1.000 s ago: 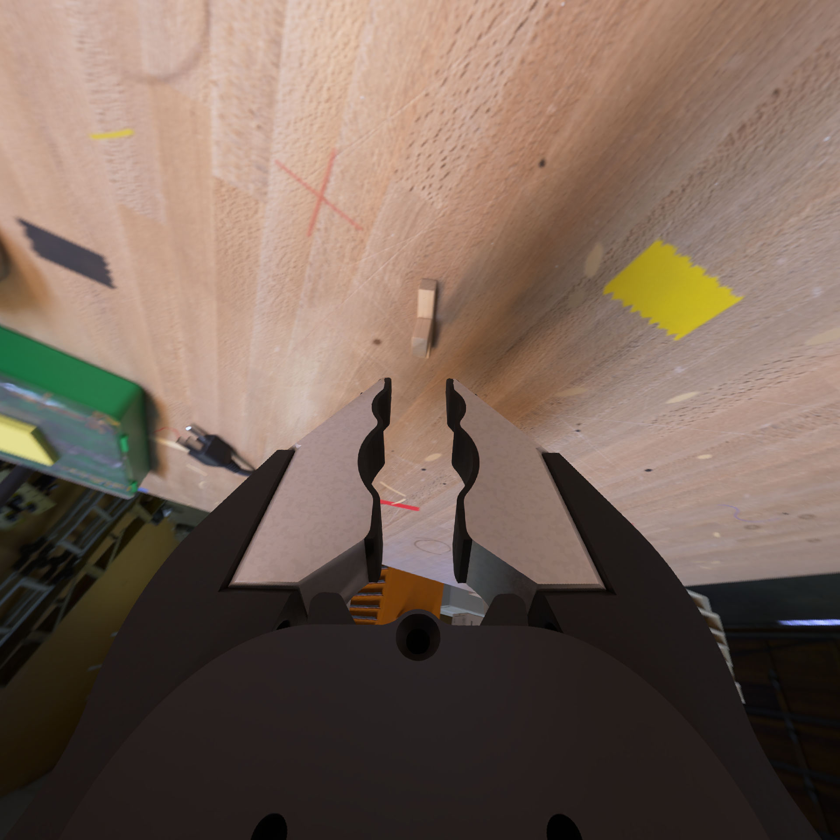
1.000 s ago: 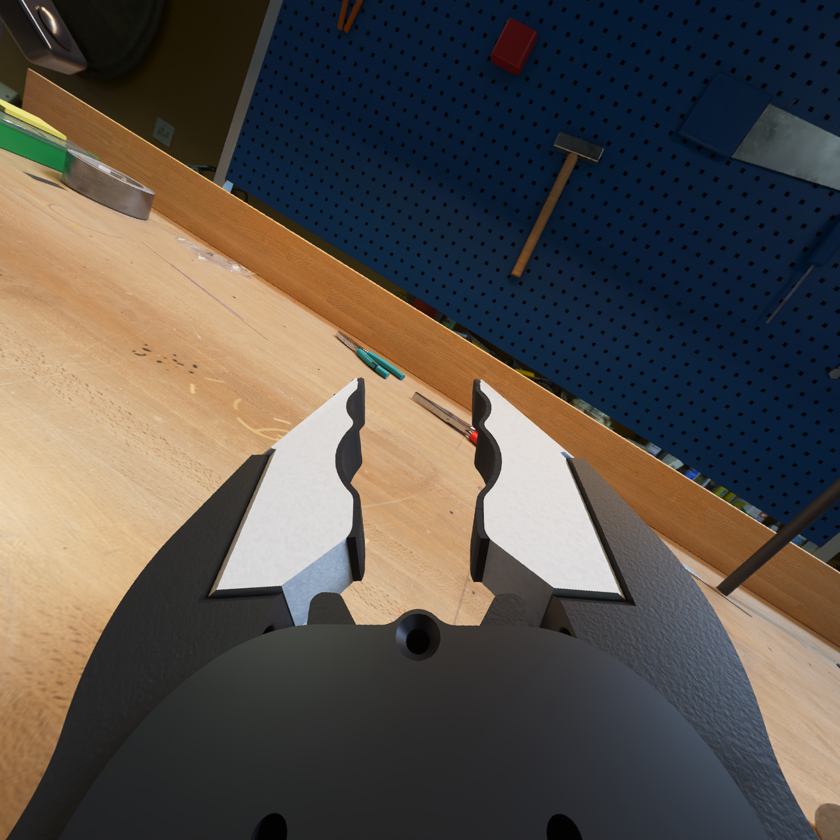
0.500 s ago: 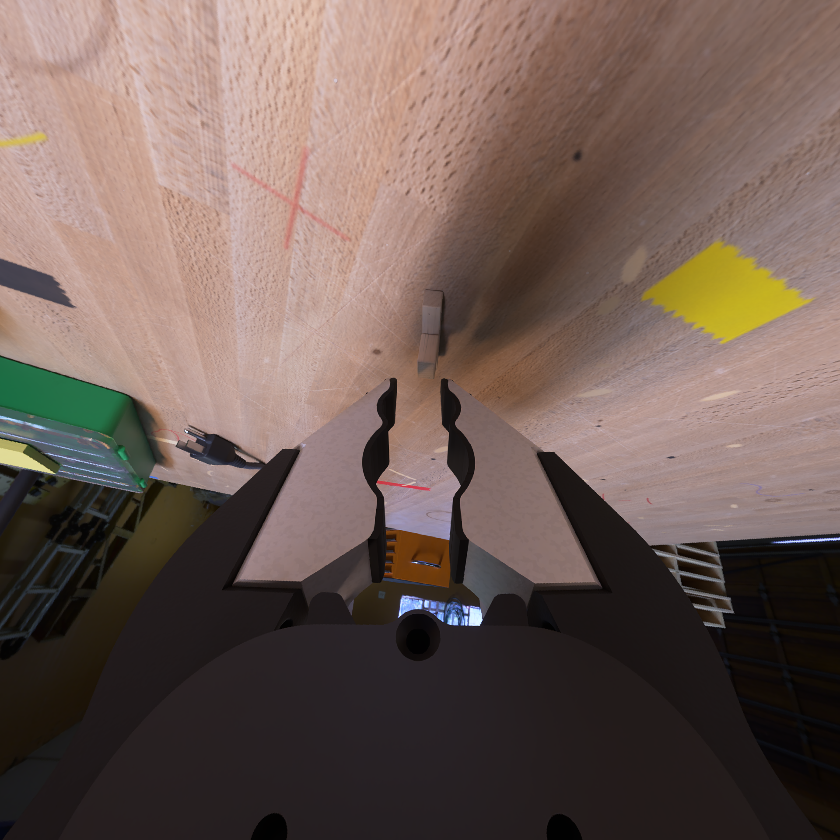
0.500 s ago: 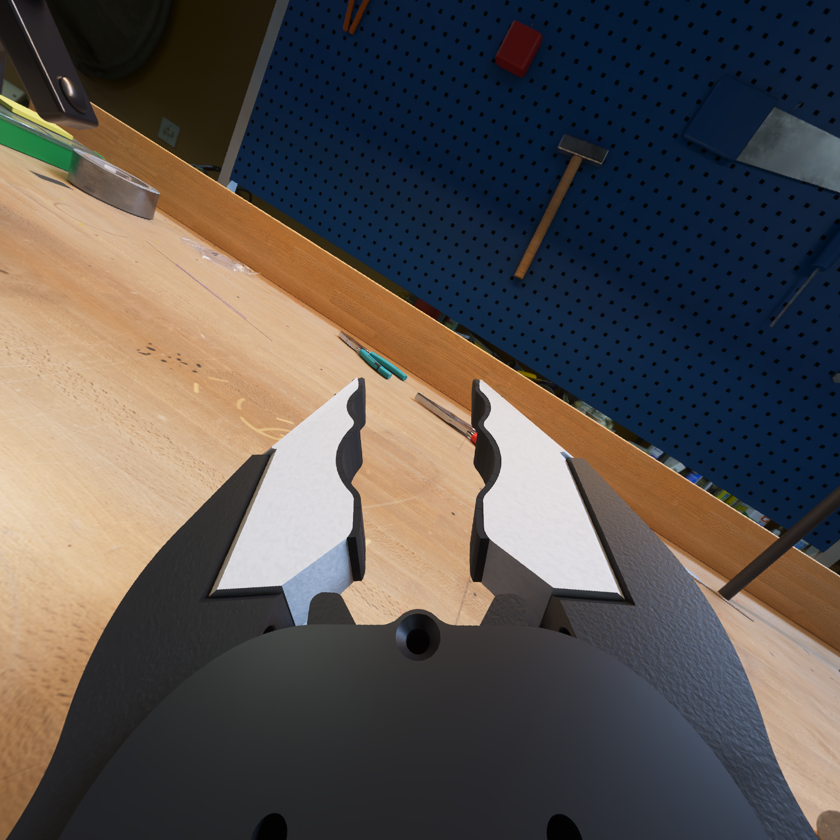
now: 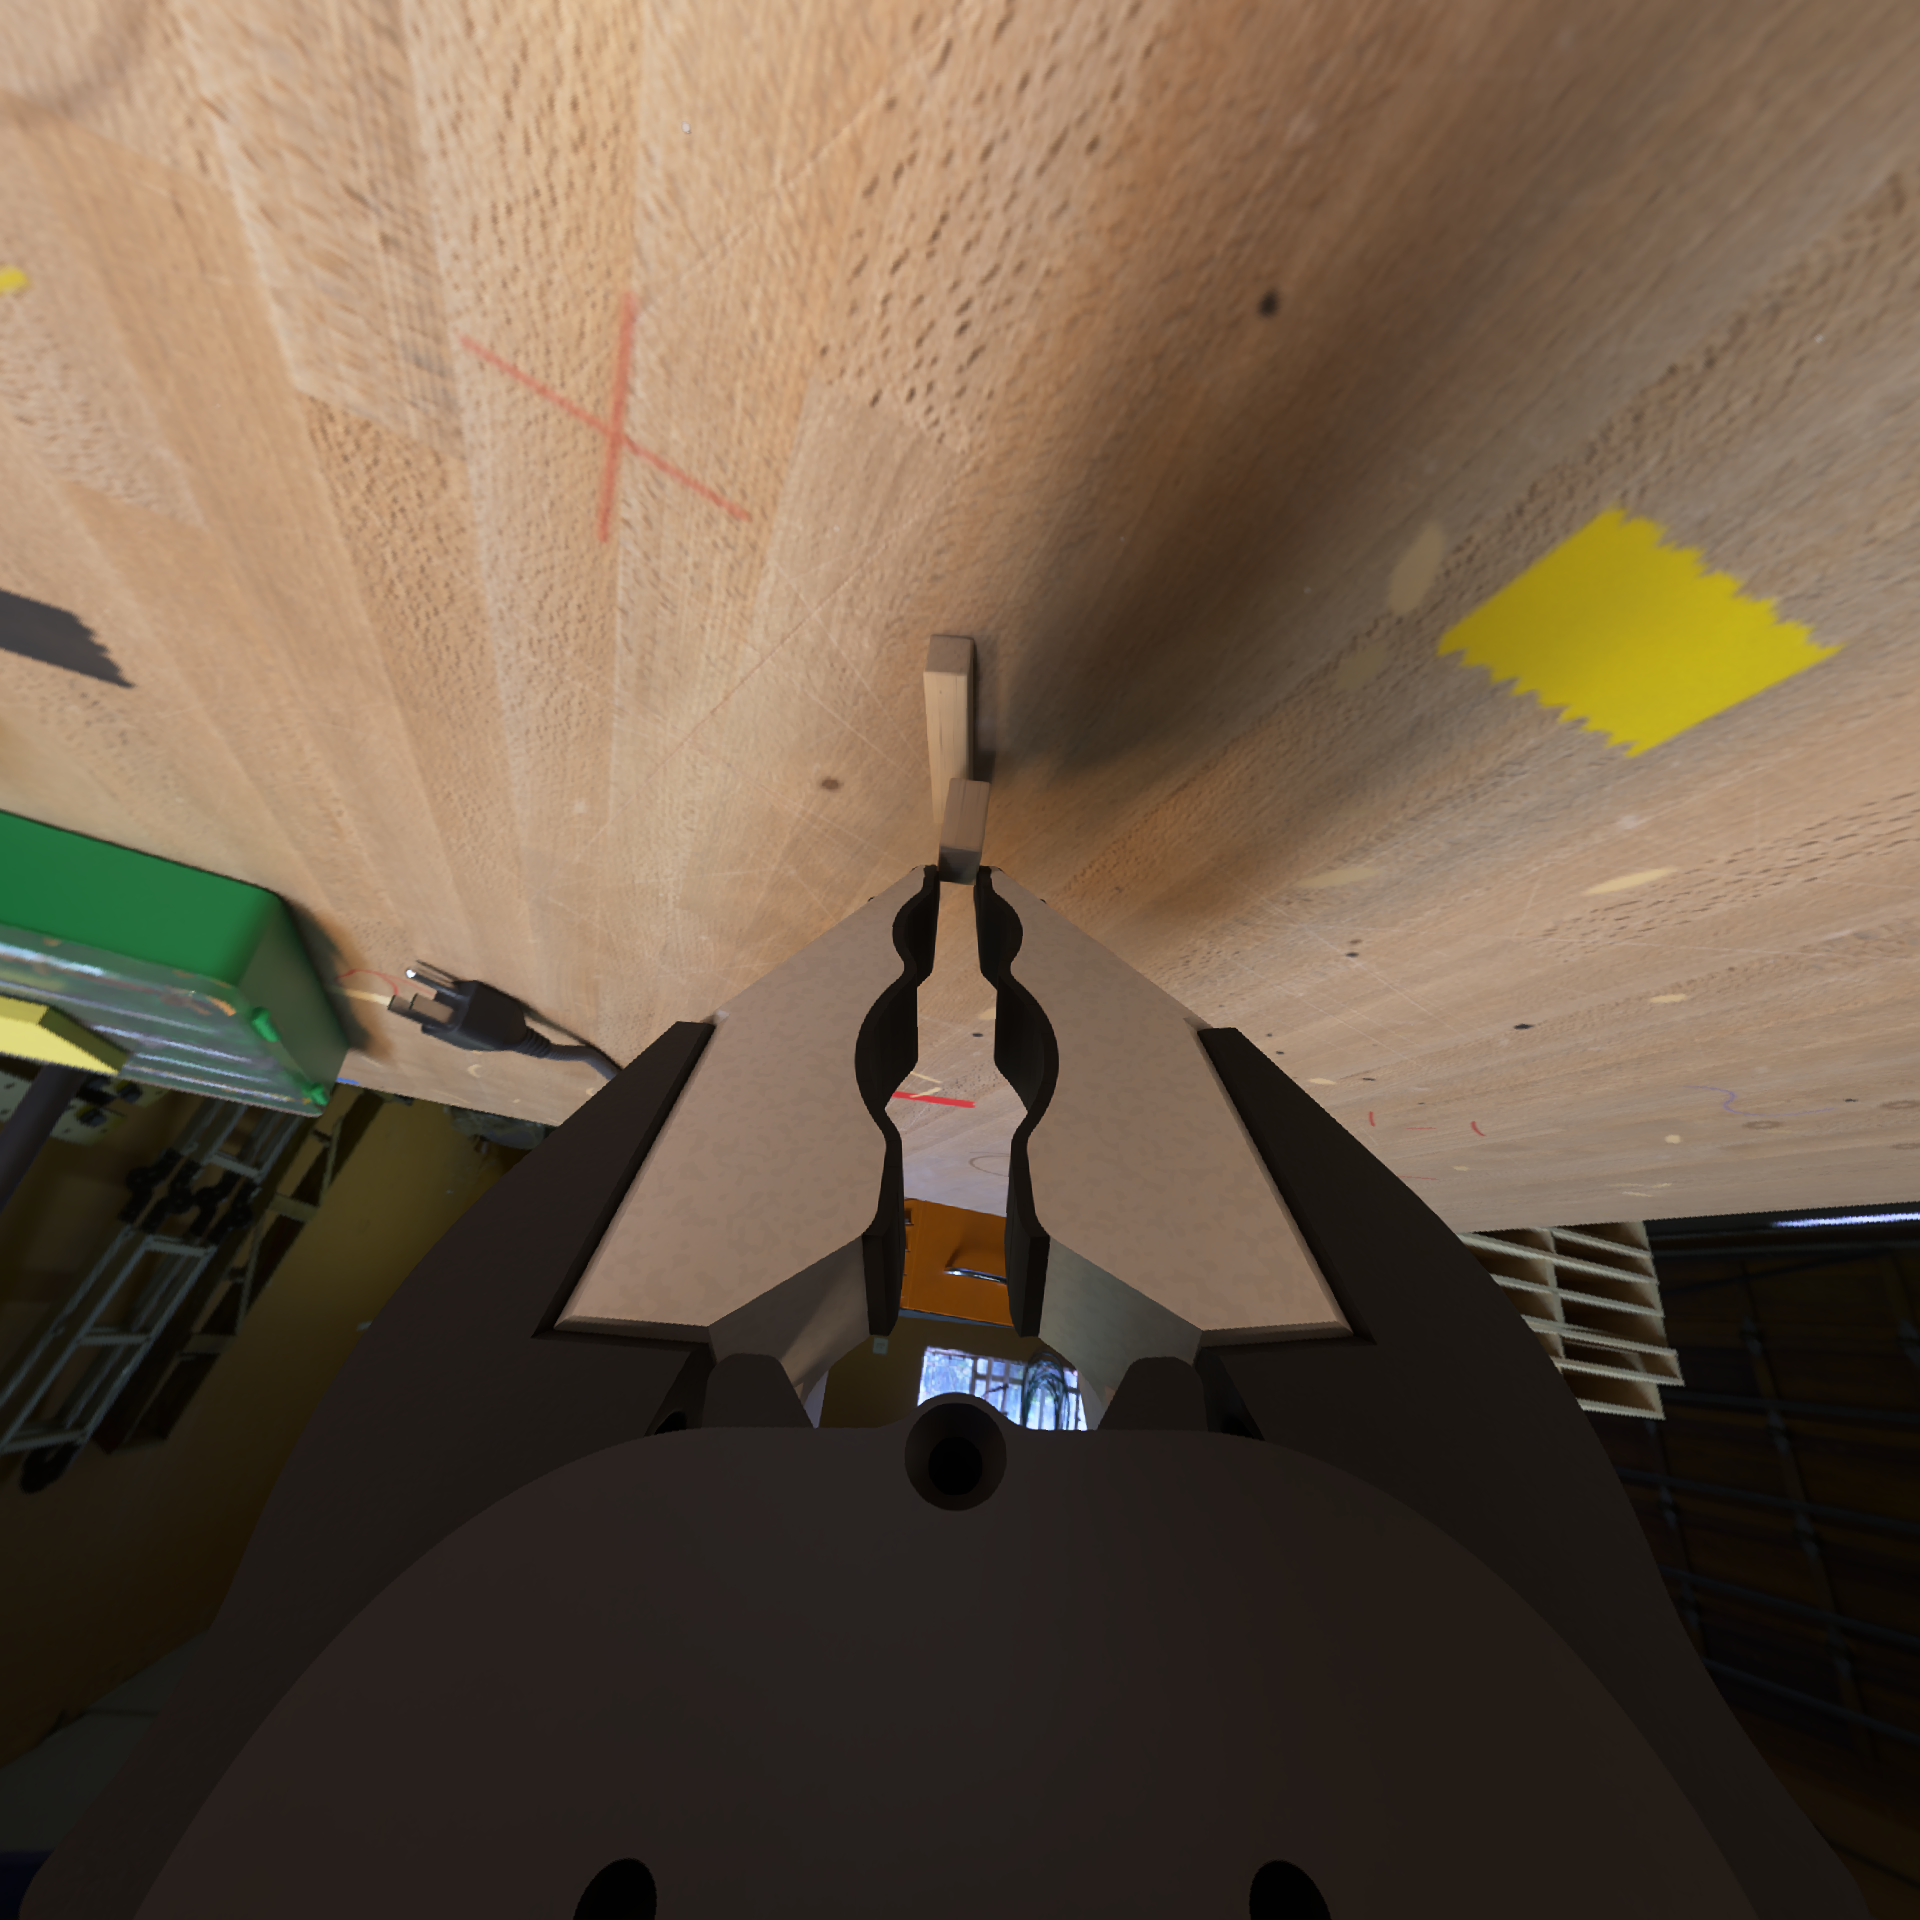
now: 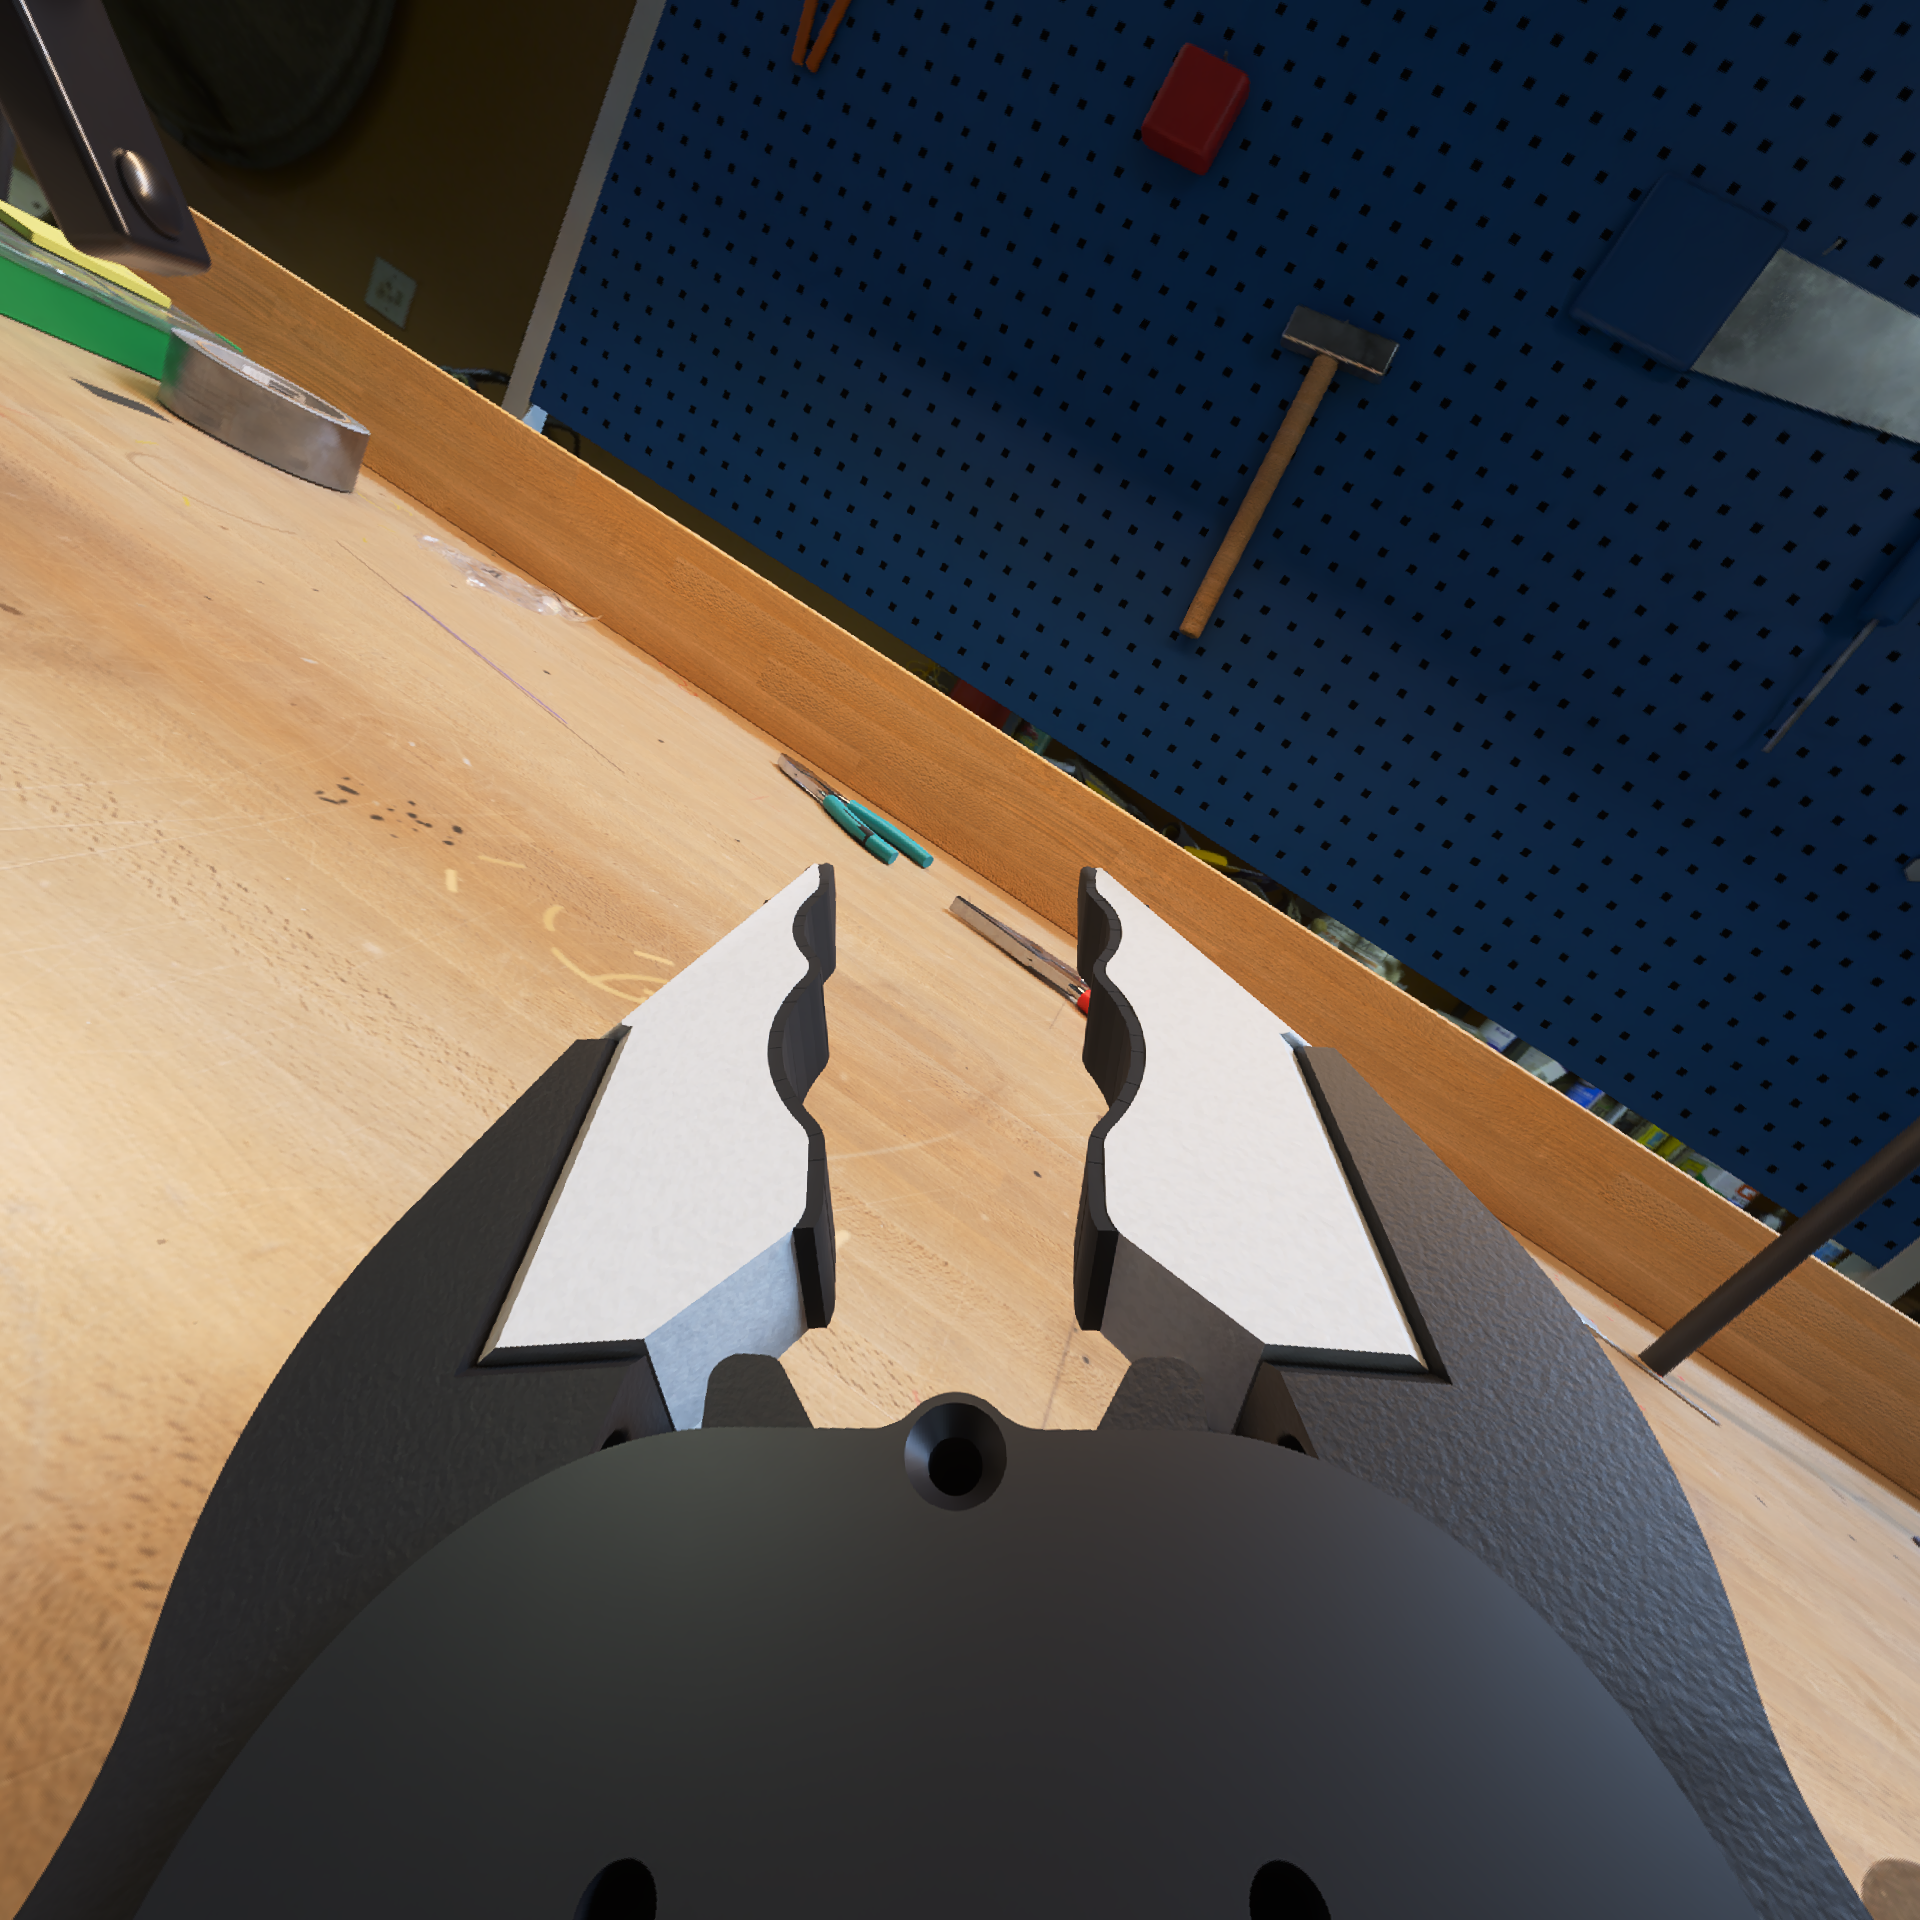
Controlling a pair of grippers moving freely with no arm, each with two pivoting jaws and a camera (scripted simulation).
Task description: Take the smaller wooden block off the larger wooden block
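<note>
Since a moment ago the left claw [image 5: 956, 878] has closed in on the two stacked blocks, its tips narrowed to the small block's width. The green box [image 5: 156, 956] and the black plug [image 5: 468, 1013] lie off to its left. Straight ahead, the small block [image 5: 963, 840] sits at the fingertips, touching the big block [image 5: 951, 712] beyond it; whether the tips already pinch it I cannot tell. A good grasp needs the tips further along the small block's sides, squeezing before lifting straight away, so the big block stays put. The yellow patch [image 5: 1631, 644] lies right. The right claw [image 6: 956, 883] hangs open over the workbench [image 6: 260, 831], holding nothing.
</note>
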